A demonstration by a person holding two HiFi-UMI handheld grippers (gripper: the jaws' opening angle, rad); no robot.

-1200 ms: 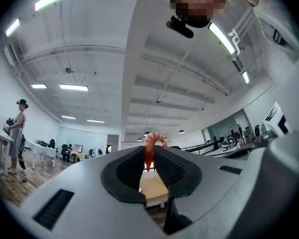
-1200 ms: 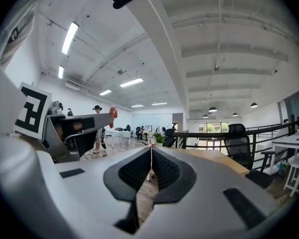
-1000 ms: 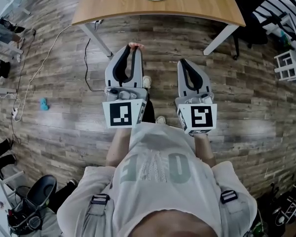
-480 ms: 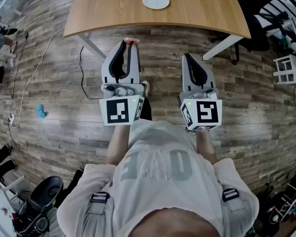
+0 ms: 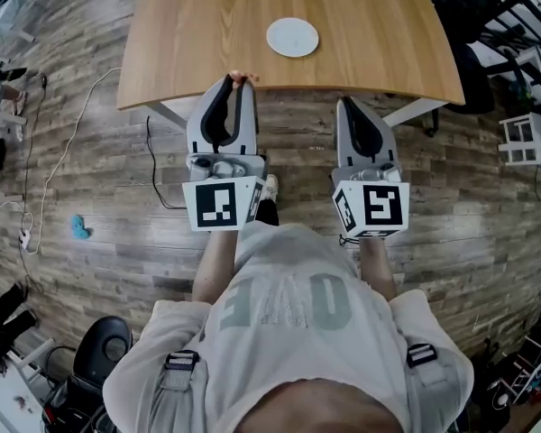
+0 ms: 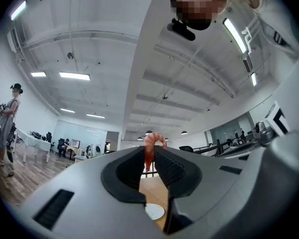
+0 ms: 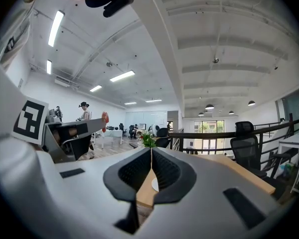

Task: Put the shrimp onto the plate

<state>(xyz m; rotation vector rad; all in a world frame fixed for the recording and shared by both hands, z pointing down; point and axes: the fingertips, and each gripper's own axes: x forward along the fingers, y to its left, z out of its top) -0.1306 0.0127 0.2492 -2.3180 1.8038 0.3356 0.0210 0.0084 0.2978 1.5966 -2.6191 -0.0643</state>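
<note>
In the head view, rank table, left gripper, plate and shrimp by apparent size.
1. table, largest by far.
2. left gripper, though it is nearer the camera, which inflates it.
3. plate.
4. shrimp, only a pink tip showing at the jaw ends.

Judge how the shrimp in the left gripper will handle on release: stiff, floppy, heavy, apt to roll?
Probably light: the shrimp sits pinched at just the tips of the left gripper. Its hooked curl stands unsupported above them, so likely fairly stiff. Curved, it may rock or tip on the plate.
</note>
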